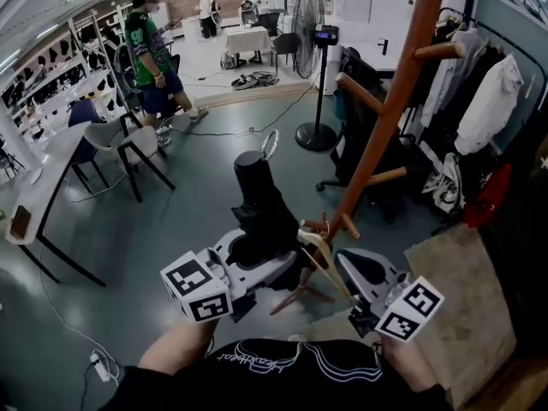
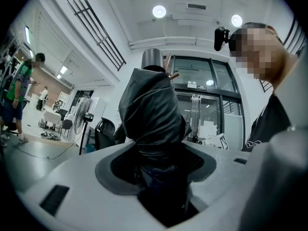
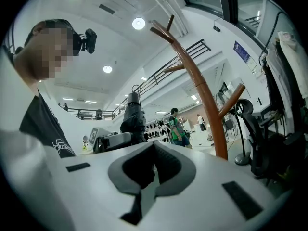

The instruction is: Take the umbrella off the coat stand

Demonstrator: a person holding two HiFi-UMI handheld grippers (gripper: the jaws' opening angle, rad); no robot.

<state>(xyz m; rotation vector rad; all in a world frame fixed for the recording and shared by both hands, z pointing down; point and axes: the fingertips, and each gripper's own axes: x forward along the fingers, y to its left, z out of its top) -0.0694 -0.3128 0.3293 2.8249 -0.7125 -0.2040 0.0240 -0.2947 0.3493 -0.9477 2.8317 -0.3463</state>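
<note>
A black folded umbrella [image 1: 259,202] stands upright in my left gripper [image 1: 257,259], whose jaws are shut on its lower part; a strap loop [image 1: 270,142] sticks up from its top. It is off the brown wooden coat stand [image 1: 387,114] and sits to the left of the pole. In the left gripper view the umbrella [image 2: 151,114] fills the gap between the jaws. My right gripper [image 1: 358,271] is lower right of it, near the stand's base, shut and holding nothing. In the right gripper view the umbrella [image 3: 132,120] is at the left of the coat stand [image 3: 202,90].
A standing fan [image 1: 310,22] and a black office chair [image 1: 360,135] stand behind the coat stand. Clothes hang on a rack [image 1: 488,101] at the right. A person in a green shirt [image 1: 151,56] walks at the back left, near a table [image 1: 41,191] and chairs [image 1: 128,144].
</note>
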